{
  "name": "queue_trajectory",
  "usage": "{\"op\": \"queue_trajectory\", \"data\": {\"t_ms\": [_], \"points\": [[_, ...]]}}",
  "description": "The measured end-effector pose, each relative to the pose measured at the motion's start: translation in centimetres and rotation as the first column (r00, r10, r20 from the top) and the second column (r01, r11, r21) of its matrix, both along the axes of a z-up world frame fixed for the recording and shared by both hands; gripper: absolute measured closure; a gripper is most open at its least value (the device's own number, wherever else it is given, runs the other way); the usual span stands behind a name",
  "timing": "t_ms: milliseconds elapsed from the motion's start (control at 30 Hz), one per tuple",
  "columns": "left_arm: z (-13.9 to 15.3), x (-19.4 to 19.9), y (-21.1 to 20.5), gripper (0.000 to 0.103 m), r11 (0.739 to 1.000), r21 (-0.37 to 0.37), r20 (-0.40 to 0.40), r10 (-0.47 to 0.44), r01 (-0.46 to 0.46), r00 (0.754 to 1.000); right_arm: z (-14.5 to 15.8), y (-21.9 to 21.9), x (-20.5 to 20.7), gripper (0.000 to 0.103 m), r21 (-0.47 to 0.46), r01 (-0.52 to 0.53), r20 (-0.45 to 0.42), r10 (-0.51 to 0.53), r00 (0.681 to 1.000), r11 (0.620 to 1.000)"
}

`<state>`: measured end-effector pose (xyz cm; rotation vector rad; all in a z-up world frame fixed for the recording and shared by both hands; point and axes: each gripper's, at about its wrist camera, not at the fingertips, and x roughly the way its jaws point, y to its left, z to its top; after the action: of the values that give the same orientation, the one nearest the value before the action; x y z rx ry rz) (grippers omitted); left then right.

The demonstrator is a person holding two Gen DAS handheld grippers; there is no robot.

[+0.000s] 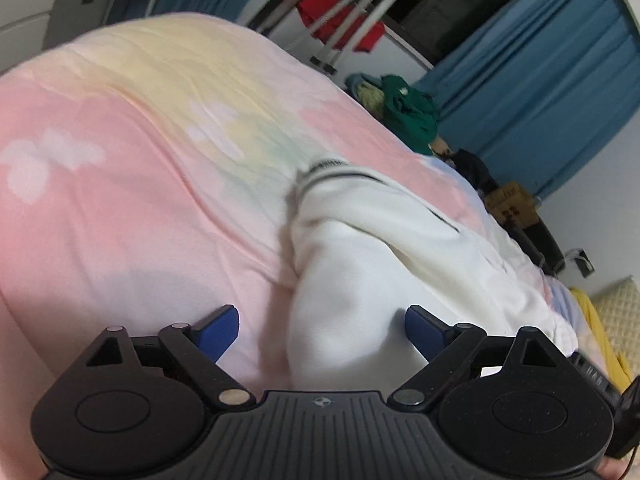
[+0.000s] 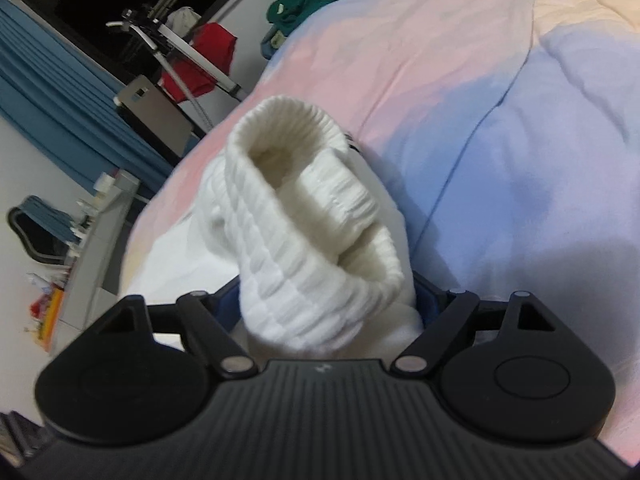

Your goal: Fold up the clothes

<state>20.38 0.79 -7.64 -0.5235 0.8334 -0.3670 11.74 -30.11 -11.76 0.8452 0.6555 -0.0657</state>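
Note:
A white sweater (image 1: 380, 248) lies bunched on the pink, yellow and blue bed cover (image 1: 120, 180), its dark-striped ribbed edge (image 1: 324, 166) pointing away from me. My left gripper (image 1: 320, 316) is open just above the bed, its blue fingers (image 1: 218, 332) wide apart. The sweater's near edge lies between them without being pressed. In the right wrist view my right gripper (image 2: 326, 304) is shut on the sweater's thick ribbed cuff (image 2: 304, 208). The cuff stands up off the cover (image 2: 540, 140) and fills the gap between the blue fingers (image 2: 226, 306).
A pile of green and other clothes (image 1: 408, 112) sits at the bed's far edge. Behind it stand a drying rack with red garments (image 1: 340, 20), blue curtains (image 1: 540, 80) and a cardboard box (image 1: 512, 204). A cluttered grey desk (image 2: 100, 240) stands beside the bed.

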Motion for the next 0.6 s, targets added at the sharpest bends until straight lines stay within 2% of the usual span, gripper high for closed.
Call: {"op": "queue_trajectory", "data": {"t_ms": [67,167,233,400,500,600], "points": [[-0.2,-0.1,-0.2,0.011,1.000,-0.008,-0.008,-0.019,0.019,1.000,0.7,-0.1,-0.4,0.018,0.029,-0.007,0.046,0.006,0.999,1.000],[-0.2,-0.4,-0.7,0.011,1.000,0.017,-0.002,-0.022,0.022,1.000,1.8,-0.2,-0.7,0.018,0.067,-0.028,0.133,0.018,0.991,0.997],[-0.2,-0.5,-0.8,0.011,1.000,0.018,-0.004,-0.023,0.023,1.000,2.2,-0.2,-0.8,0.018,0.066,-0.039,0.164,0.028,0.986,0.997],[-0.5,-0.6,-0.9,0.011,0.999,0.010,-0.009,-0.039,0.039,0.999,1.1,0.7,0.0,0.019,-0.022,-0.041,0.071,0.042,0.997,0.999],[-0.7,-0.2,-1.2,0.011,0.998,-0.003,-0.018,-0.063,0.063,0.998,0.7,1.3,0.1,0.026,-0.066,-0.037,0.033,0.039,0.999,0.997],[-1.0,0.1,-1.6,0.012,0.995,-0.029,-0.032,-0.101,0.100,0.994,0.8,1.3,-0.2,0.033,-0.070,-0.015,0.032,0.018,0.999,0.997]]}}
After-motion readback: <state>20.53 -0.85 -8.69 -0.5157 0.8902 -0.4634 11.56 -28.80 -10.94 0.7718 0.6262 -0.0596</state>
